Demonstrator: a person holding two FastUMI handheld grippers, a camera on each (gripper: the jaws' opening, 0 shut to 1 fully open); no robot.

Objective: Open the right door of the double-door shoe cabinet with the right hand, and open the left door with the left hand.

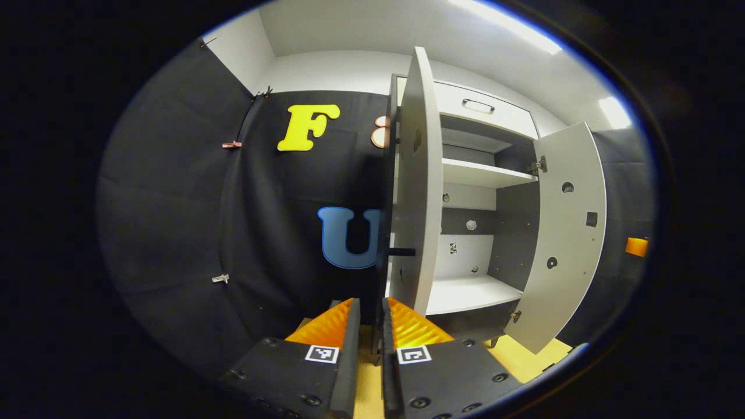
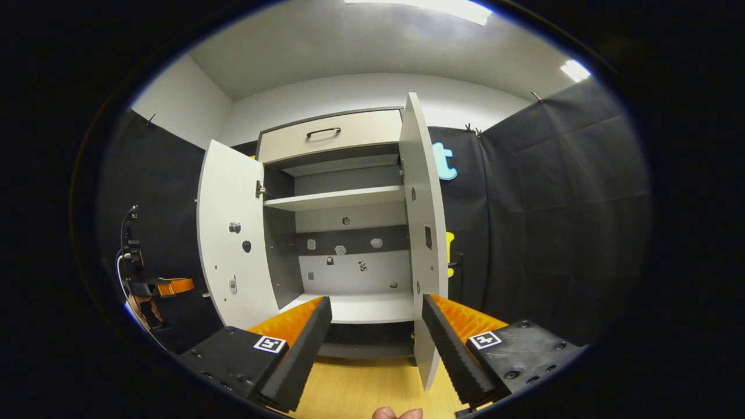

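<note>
Shoe cabinet (image 2: 343, 244) stands on a wooden floor (image 2: 361, 390) against the black cloth wall, both doors swung open. In the right gripper view the left door (image 2: 233, 233) is opened wide to the left side, inner face showing with hinge holes; the right door (image 2: 425, 233) is swung out edge-on toward the camera, its lower edge reaching down between the tool fingers' far ends. Right tool (image 2: 377, 340) released, fingers (image 2: 302, 343) spread well apart, nothing between them, not touching the door as far as can be told. Interior shows an upper shelf (image 2: 332, 199) and a bottom shelf (image 2: 355, 307), both bare, grey back panel. Drawer (image 2: 329, 137) with a dark handle sits on top, closed. A fingertip (image 2: 397, 414) of the person shows at the bottom edge. Left tool (image 2: 166, 286) seen far off at the left edge of that view, held in a hand. In the left gripper view the left tool (image 1: 371, 326) is clenched, fingers (image 1: 343, 326) nearly together with only a thin gap, nothing held. Just ahead of it is the left door (image 1: 416, 186) edge-on, its dark handle (image 1: 401, 252) sticking out on the outer face; contact with the tool cannot be told. Right door (image 1: 567, 233) open wide at the far side.
</note>
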